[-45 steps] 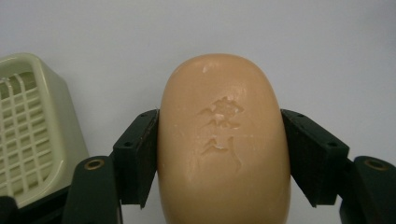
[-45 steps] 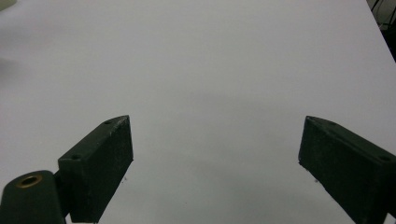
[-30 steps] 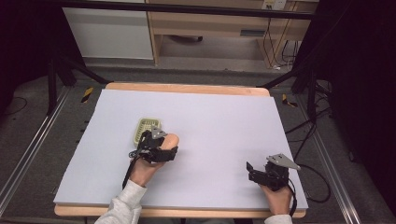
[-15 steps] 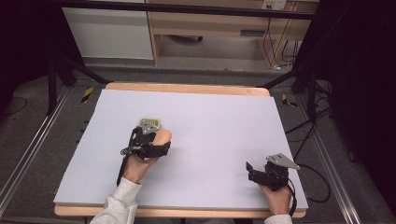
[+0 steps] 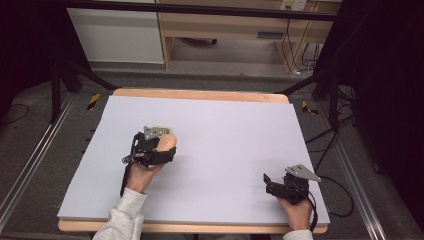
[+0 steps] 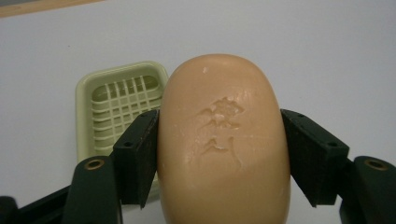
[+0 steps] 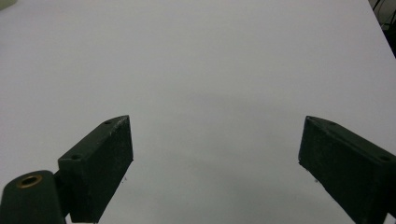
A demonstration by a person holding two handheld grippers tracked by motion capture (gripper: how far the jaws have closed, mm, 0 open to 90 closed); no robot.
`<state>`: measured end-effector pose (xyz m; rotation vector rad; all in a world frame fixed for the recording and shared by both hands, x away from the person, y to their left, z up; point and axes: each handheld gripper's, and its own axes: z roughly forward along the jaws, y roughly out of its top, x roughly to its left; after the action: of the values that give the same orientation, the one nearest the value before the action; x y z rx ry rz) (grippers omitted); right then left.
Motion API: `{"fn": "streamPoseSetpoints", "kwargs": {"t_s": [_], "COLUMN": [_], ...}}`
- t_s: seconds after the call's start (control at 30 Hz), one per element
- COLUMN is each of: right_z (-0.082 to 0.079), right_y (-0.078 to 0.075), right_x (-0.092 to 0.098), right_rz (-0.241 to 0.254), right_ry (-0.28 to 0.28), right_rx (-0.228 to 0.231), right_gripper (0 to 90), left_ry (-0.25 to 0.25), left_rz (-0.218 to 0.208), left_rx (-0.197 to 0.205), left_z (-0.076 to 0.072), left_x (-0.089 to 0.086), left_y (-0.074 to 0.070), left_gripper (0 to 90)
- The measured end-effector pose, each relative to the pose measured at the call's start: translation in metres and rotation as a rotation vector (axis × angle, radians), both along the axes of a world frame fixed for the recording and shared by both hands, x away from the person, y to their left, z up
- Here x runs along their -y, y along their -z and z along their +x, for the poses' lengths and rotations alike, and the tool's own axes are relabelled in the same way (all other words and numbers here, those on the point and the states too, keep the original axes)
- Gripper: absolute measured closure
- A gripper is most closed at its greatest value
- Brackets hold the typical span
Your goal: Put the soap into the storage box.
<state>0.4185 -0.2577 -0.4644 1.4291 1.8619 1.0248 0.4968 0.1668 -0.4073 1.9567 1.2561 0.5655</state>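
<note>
Soap [image 6: 223, 140], a tan bar, sits clamped between the left gripper's [image 6: 219, 154] jaws, just in front of a pale green dish [image 6: 119, 105] on the table [image 5: 225, 125]. The right gripper [image 7: 215, 163] rests near the table's right corner, jaws spread wide, holding nothing.

Beyond the wood-edged table [image 5: 200, 94] stand a pale wooden cabinet [image 5: 225, 30], dim grey floor [image 5: 45, 115], perhaps cables [image 5: 292, 50].

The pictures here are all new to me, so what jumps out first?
A peach-coloured bar of soap with a stamped mark, pinched between the black jaws of the left claw. Just beyond it on the pale grey table lies a pale green slatted soap dish. Near the table's front right corner, the right claw hangs open, holding nothing.
</note>
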Motion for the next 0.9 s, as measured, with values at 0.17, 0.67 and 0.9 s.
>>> {"fn": "streamPoseSetpoints", "kwargs": {"t_s": [0.17,0.67,0.9], "right_z": [0.000,0.001,0.001], "right_y": [0.000,0.000,0.001], "right_x": [0.000,0.000,0.000], "right_rz": [0.001,0.000,-0.002], "right_ry": [-0.001,-0.002,-0.002], "right_rx": [0.000,0.000,0.000], "right_gripper": [10.3,10.2,10.1], "left_ry": [-0.016,-0.061,-0.075], "left_rz": [0.001,0.015,0.021], "left_rx": [0.003,-0.009,-0.020], "left_z": [0.003,0.020,0.029], "left_x": [-0.004,-0.015,-0.018], "left_y": [0.000,0.003,0.007], "left_gripper": [31.5,31.5,31.5]}}
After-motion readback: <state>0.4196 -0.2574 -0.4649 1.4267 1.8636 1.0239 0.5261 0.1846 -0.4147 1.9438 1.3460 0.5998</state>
